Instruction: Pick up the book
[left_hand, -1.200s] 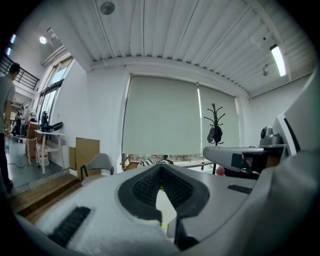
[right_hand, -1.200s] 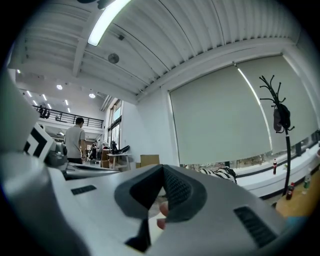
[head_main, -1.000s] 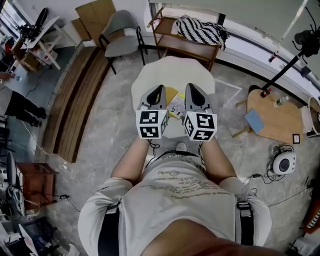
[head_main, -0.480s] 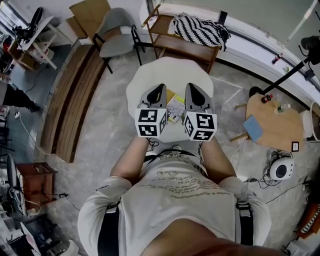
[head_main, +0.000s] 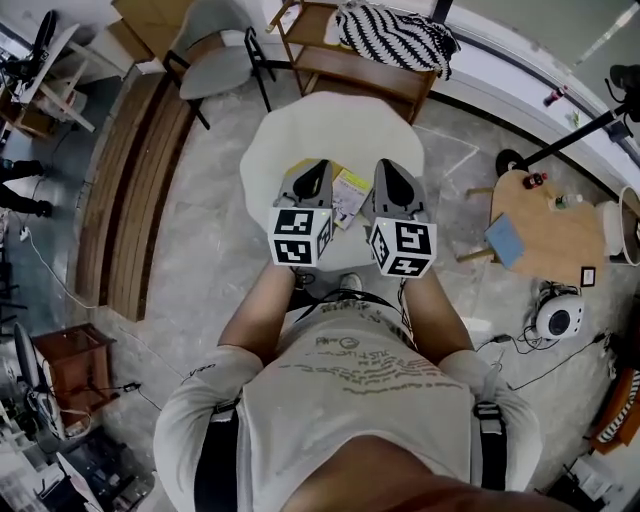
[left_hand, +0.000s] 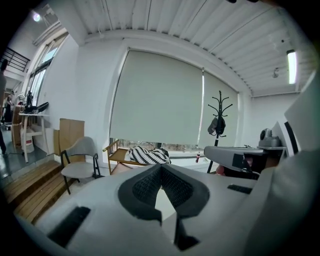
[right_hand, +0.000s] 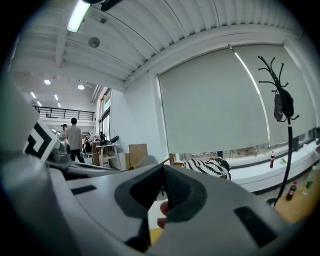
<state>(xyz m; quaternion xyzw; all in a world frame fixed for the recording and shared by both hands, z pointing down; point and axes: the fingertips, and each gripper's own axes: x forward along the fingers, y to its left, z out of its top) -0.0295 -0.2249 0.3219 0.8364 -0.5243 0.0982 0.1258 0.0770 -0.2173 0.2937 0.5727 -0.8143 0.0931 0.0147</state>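
Note:
The book (head_main: 349, 192), yellow and white with a printed cover, lies flat on the round white table (head_main: 330, 125). My two grippers hover side by side over the table's near half, and the book shows between them. The left gripper (head_main: 312, 166) is just left of the book, and its jaws meet at the tips (left_hand: 160, 168) with nothing in them. The right gripper (head_main: 386, 166) is just right of the book, also shut and empty (right_hand: 163, 169). Below its tips a yellow and red patch (right_hand: 161, 214) shows through the gap.
Beyond the table stand a wooden bench (head_main: 345, 70) with a striped black-and-white cushion (head_main: 395, 38) and a grey chair (head_main: 212, 62). A low wooden side table (head_main: 555, 225) with a blue item (head_main: 505, 240) is at the right. Cables and a tripod are on the floor.
Both grippers have moved forward and down over the white table, still side by side and shut. The book has not moved.

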